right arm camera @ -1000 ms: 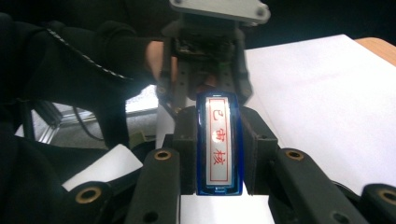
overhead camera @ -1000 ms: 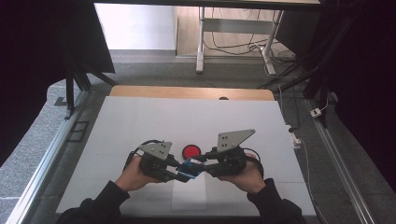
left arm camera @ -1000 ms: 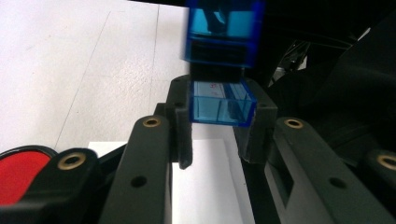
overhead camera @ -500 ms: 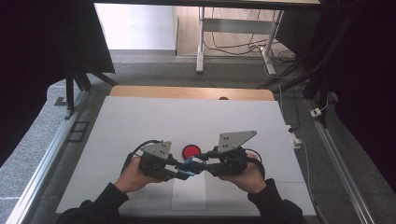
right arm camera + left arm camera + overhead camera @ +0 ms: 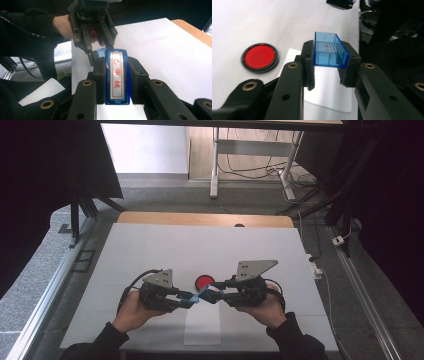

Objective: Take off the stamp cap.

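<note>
The stamp (image 5: 117, 77) in the right tool (image 5: 117, 80) carries a white face w/ a red frame and three red Chinese characters, 已审核; its body is blue. The right tool pinches it from both sides, printed face up toward the camera. The left tool (image 5: 329, 65) pinches a clear blue cap (image 5: 329, 51), hollow side up, faint red marks inside, unreadable. In the high view both hands come in from the bottom edge, tools level, tips facing each other and nearly meeting above a paper sheet (image 5: 202, 325) on the white tabletop (image 5: 150, 245). A red disc w/ black rim (image 5: 203, 281) lies just beyond the tips.
</note>
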`<act>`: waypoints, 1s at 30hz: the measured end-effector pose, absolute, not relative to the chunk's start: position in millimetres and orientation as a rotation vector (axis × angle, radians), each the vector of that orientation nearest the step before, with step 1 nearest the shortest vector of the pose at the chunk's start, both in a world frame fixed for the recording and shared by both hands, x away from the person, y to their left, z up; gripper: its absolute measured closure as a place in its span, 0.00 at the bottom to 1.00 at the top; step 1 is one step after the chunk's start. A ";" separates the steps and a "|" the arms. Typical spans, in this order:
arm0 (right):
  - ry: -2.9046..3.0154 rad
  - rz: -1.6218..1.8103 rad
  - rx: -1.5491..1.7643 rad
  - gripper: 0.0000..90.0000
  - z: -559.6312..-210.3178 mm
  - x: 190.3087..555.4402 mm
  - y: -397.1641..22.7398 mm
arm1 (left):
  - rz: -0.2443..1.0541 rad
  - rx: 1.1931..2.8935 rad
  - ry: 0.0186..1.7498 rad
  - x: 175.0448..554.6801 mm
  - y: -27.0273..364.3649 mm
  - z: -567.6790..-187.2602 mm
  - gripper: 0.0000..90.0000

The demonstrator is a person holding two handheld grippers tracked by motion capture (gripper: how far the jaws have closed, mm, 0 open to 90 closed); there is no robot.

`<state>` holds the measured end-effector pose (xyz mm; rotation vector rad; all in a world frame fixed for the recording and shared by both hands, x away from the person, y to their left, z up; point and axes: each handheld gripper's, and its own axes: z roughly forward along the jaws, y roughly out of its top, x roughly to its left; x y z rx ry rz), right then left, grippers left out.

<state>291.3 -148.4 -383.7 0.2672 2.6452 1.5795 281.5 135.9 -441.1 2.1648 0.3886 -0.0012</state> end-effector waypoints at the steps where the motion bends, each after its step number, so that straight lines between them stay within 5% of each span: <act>1: 2.643 1.576 0.268 0.80 -383.8 291.1 -148.3 | 0.008 2.163 0.400 280.0 138.2 -440.6 0.76; 30: 2.612 1.529 0.325 0.80 -386.0 291.0 -152.3 | 0.147 2.016 0.852 226.3 216.7 -450.3 0.76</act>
